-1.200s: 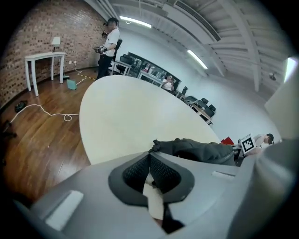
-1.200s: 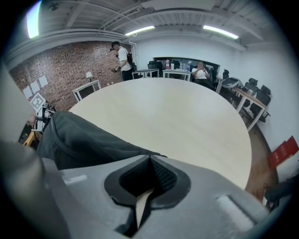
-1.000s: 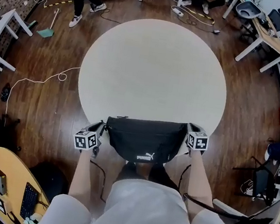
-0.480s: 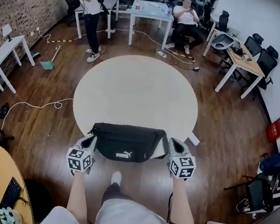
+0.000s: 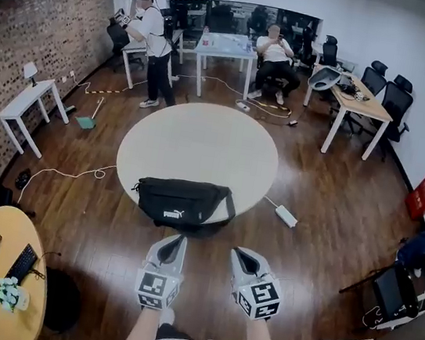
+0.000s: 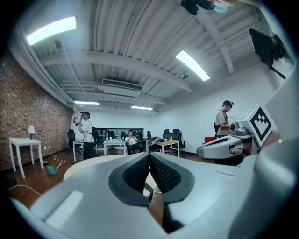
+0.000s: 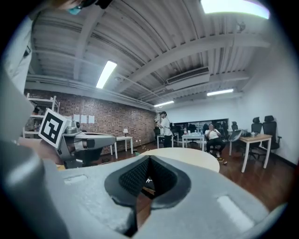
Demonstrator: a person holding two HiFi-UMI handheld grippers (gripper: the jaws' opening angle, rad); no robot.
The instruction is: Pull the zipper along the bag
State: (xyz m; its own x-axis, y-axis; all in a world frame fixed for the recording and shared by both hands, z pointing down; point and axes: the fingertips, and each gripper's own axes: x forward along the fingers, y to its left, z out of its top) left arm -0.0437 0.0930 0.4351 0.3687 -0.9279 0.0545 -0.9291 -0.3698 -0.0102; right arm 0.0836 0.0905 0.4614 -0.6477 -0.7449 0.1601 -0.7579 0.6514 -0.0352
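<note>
The black waist bag [image 5: 180, 202] with a white logo lies flat on the near edge of the round white table [image 5: 200, 144], its strap trailing off to the right. Both grippers hover over the wooden floor, short of the table and apart from the bag. My left gripper [image 5: 177, 239] is shut, its ribbed pads [image 6: 161, 173] meeting at the tip with nothing between them. My right gripper [image 5: 239, 252] is likewise shut and empty, its pads [image 7: 135, 177] closed together. The two grippers sit side by side and point toward the bag.
A white power strip [image 5: 285, 216] and a cable [image 5: 69, 174] lie on the floor beside the table. A yellow round desk [image 5: 0, 268] stands at lower left. White tables, black office chairs and two people [image 5: 156, 42] occupy the far end of the room.
The grippers, earlier at the bag's two ends, have drawn back off the table and come together. The view has pulled away, so the bag now lies farther ahead.
</note>
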